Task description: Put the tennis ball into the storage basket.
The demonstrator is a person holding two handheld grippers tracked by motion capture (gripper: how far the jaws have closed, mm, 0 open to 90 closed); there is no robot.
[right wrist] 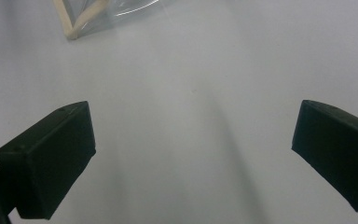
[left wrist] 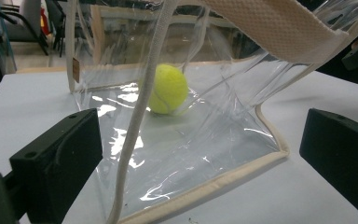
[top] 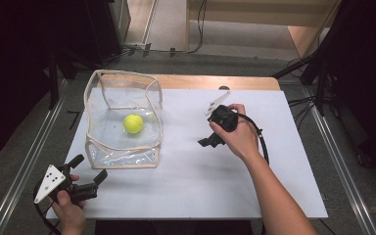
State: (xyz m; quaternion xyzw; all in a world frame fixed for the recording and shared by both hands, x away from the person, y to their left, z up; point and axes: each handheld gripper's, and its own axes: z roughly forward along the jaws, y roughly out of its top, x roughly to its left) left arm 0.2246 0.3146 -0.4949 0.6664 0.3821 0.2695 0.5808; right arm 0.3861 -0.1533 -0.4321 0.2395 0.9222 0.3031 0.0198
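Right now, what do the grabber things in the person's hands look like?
Each gripper, left and right, is black with two blocky jaws. A pale three-cornered plate with small dark dots sits on top, and a black cable trails behind. The forearms wear no sleeves.

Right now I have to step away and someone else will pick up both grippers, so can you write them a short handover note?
Left gripper: open, holding nothing, at the near left corner of the white table, its fingers aimed at the clear bag and apart from it.
Right gripper: open, holding nothing, above bare table to the right of the bag.
Things: the yellow tennis ball lies inside the clear bag, whose cream-trimmed mouth stands open.
Done: the ball is in the bag.
Left: probably closing or lifting the bag; neither gripper touches it yet.
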